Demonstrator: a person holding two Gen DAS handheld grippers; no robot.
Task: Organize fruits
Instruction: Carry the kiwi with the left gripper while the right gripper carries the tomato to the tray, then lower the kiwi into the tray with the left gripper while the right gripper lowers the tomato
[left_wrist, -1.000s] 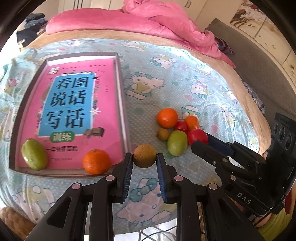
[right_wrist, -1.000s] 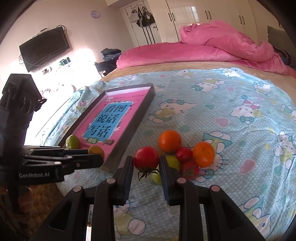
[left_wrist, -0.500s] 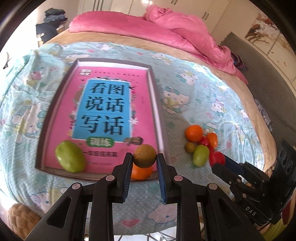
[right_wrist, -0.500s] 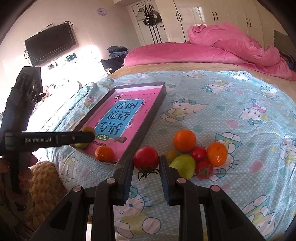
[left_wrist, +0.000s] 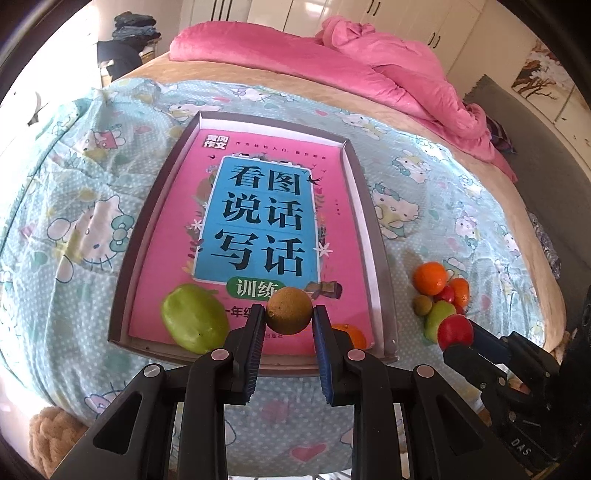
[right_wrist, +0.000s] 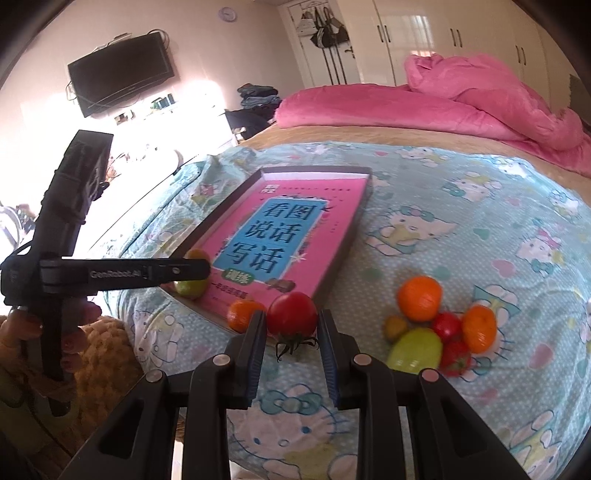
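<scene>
On a bed with a cartoon-cat sheet, the left gripper (left_wrist: 289, 321) clamps a brown kiwi (left_wrist: 289, 311) above the near end of a grey tray (left_wrist: 373, 236) lined with a pink book. The right gripper (right_wrist: 291, 325) clamps a red tomato (right_wrist: 292, 314) beside the tray. More fruit (right_wrist: 437, 328) sits piled on the sheet.

So the left tongs (left_wrist: 289, 320) are carrying the kiwi (left_wrist: 289, 311) over the tray (left_wrist: 373, 236) now, right tongs (right_wrist: 291, 329) drifting closer with the tomato (right_wrist: 292, 313).
</scene>
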